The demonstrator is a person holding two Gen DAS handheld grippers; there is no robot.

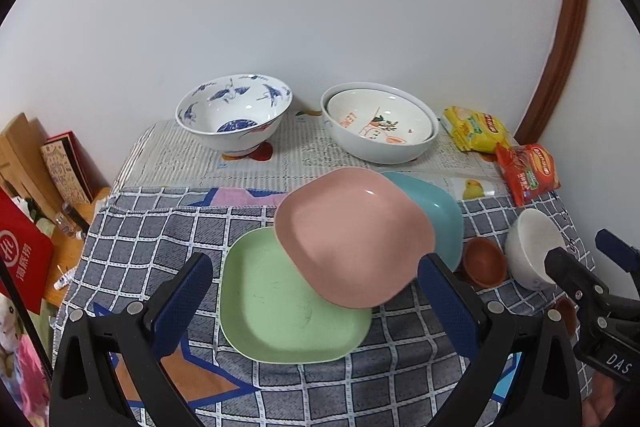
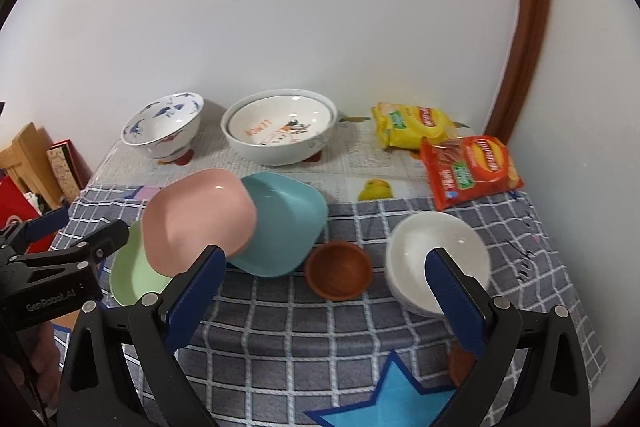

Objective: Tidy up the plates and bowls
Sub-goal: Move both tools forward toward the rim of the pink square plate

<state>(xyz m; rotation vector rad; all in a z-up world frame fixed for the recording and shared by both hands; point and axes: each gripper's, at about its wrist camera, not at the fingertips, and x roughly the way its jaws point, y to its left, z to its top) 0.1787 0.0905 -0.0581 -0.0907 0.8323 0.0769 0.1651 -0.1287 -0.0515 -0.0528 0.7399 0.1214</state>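
A pink square plate (image 1: 352,235) (image 2: 196,223) lies tilted, overlapping a green plate (image 1: 280,311) (image 2: 130,279) and a teal plate (image 1: 444,215) (image 2: 284,223). My left gripper (image 1: 316,291) (image 2: 76,229) is open just in front of the green and pink plates, holding nothing. To the right sit a small brown bowl (image 1: 484,261) (image 2: 340,271) and a white bowl (image 1: 532,247) (image 2: 436,255). My right gripper (image 2: 326,287) (image 1: 592,255) is open, with its fingers either side of the brown bowl and the white bowl's near rim. A second brown bowl (image 2: 460,363) (image 1: 566,311) is partly hidden behind the right finger.
At the back by the wall stand a blue-patterned bowl (image 1: 234,115) (image 2: 164,131) and a large white bowl (image 1: 380,147) (image 2: 280,147) with a printed bowl nested inside. Yellow (image 2: 412,125) and red (image 2: 472,167) snack packets lie back right. Books and a red box (image 1: 24,251) sit beyond the table's left edge.
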